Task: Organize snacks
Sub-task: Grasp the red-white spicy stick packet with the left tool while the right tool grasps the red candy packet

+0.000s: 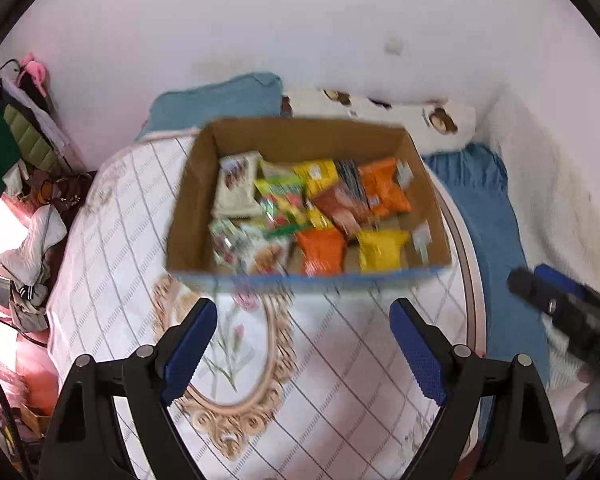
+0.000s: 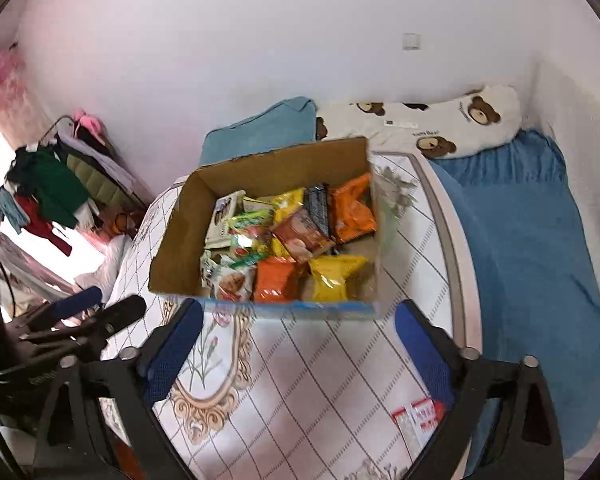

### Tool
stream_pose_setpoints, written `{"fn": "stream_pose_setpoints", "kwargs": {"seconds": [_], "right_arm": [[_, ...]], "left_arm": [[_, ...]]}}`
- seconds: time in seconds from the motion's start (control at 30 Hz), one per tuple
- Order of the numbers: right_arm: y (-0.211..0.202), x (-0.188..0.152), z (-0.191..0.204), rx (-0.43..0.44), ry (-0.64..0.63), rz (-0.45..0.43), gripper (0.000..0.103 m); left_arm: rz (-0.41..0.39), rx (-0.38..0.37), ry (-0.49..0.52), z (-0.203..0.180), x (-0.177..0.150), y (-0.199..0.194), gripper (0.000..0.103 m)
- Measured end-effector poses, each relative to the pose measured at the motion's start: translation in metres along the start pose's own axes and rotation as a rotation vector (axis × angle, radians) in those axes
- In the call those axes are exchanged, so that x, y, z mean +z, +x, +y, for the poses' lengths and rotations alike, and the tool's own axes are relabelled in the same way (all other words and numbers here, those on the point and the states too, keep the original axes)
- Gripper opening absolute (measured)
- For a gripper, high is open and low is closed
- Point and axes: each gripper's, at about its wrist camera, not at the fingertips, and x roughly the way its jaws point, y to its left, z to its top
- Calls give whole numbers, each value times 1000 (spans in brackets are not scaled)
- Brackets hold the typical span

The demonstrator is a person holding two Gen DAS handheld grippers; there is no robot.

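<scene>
An open cardboard box [image 1: 192, 208] sits on a round table with a white patterned cloth [image 1: 340, 360]. It holds several snack packets: orange [image 1: 322, 250], yellow [image 1: 380, 248], green [image 1: 282, 200] and white [image 1: 236, 188]. My left gripper [image 1: 304, 344] is open and empty, just short of the box's near wall. My right gripper [image 2: 300, 344] is open and empty, also in front of the box [image 2: 180, 240]. A red and white packet [image 2: 418, 420] lies on the cloth by the right gripper's right finger. The right gripper shows at the right edge of the left wrist view [image 1: 560, 308].
A bed with a blue sheet [image 2: 532, 240] and a bear-print pillow [image 2: 440, 124] lies to the right of the table. A blue pillow [image 2: 260, 128] sits behind the box. A rack of clothes [image 2: 60, 184] stands at the left. The left gripper shows at the left of the right wrist view [image 2: 80, 316].
</scene>
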Motion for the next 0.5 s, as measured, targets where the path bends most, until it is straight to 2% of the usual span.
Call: {"fn": "stream_pose_setpoints", "kwargs": {"seconds": [0.03,0.17,0.33,0.5], "right_arm": [[-1,-7,-10,-4,14,15,70],[3,-46,-67,-80,73,97,69],[31,-94,-132,-166,161,215,69],[75,-127,-176,-155,215,295,69]], "left_arm": [[28,-7,12,-8,-9,8,88],[124,7,69,-38,-37,44,88],[292,-22,117,-81,-72,100,88],[432,-43,150,-124,-98,148,88]]}}
